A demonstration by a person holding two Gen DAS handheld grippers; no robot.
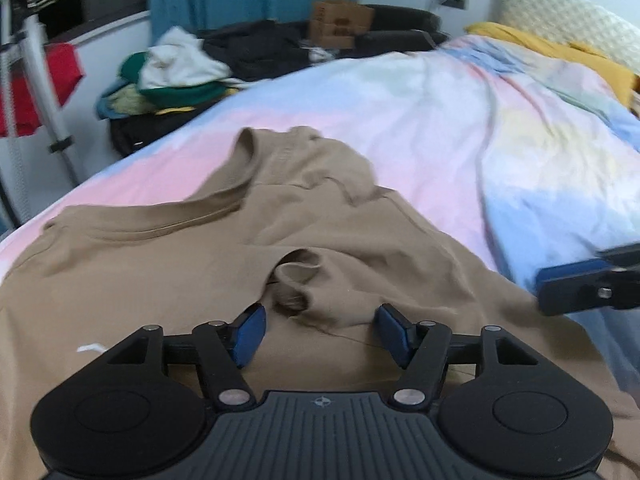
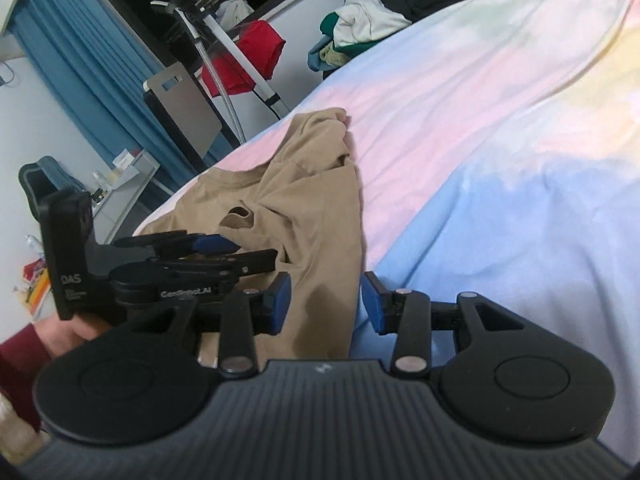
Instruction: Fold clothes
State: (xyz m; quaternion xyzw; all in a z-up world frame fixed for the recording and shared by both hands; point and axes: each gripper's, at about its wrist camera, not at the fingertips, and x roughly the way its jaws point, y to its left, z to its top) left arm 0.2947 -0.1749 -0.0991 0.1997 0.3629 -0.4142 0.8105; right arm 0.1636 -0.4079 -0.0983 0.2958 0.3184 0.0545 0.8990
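A tan T-shirt (image 1: 160, 288) lies crumpled on the pastel bedspread (image 1: 440, 120), with a bunched fold of fabric (image 1: 300, 280) at its middle. My left gripper (image 1: 320, 332) is open just above the shirt, its blue pads either side of that fold. My right gripper (image 2: 326, 304) is open over the shirt's right edge (image 2: 332, 280), where tan fabric meets the bedspread (image 2: 500, 160). The left gripper also shows in the right wrist view (image 2: 212, 246), and the right gripper's blue pad shows at the edge of the left wrist view (image 1: 576, 288).
A pile of clothes (image 1: 176, 76) and a cardboard box (image 1: 340, 24) sit beyond the bed's far side. A yellow blanket (image 1: 560, 52) and a pillow (image 1: 560, 8) lie at the head. A drying rack with a red garment (image 2: 252, 60) stands left of the bed.
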